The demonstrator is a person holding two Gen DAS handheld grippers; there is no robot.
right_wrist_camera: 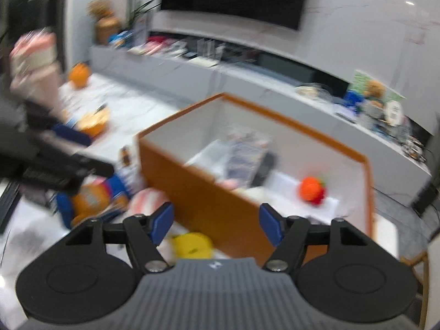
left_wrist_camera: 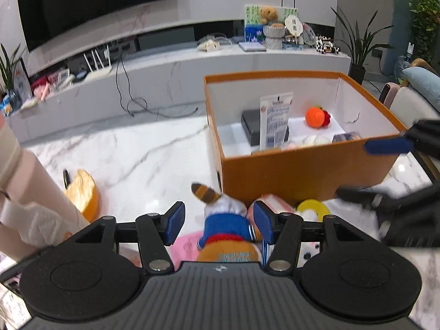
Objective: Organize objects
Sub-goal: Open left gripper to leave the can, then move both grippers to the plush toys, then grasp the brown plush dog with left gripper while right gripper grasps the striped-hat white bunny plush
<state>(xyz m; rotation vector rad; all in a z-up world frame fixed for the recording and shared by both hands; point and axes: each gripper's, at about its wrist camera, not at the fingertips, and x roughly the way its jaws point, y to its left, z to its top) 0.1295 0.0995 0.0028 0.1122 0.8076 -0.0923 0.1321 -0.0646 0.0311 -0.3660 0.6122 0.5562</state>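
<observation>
My left gripper point(left_wrist_camera: 219, 221) is open over a plush toy point(left_wrist_camera: 224, 222) in a blue sweater with a striped tail, which lies on the marble floor between the blue pads without being pressed. An orange box point(left_wrist_camera: 302, 170) with white inner walls stands just beyond it. Inside are an orange knitted fruit point(left_wrist_camera: 316, 117), a dark case point(left_wrist_camera: 251, 126) and a printed card point(left_wrist_camera: 275, 121). My right gripper point(right_wrist_camera: 216, 224) is open and empty, close to the box's point(right_wrist_camera: 209, 192) near corner. One of its fingers point(left_wrist_camera: 389, 146) shows at the box's right side in the left wrist view. The right wrist view is blurred.
A yellow ring point(left_wrist_camera: 312, 206) and a pink striped soft thing point(left_wrist_camera: 275, 202) lie against the box front. An orange bowl-shaped object point(left_wrist_camera: 82, 192) sits at the left by a person's leg point(left_wrist_camera: 33, 181). A low TV bench point(left_wrist_camera: 192, 63) with clutter runs along the back wall.
</observation>
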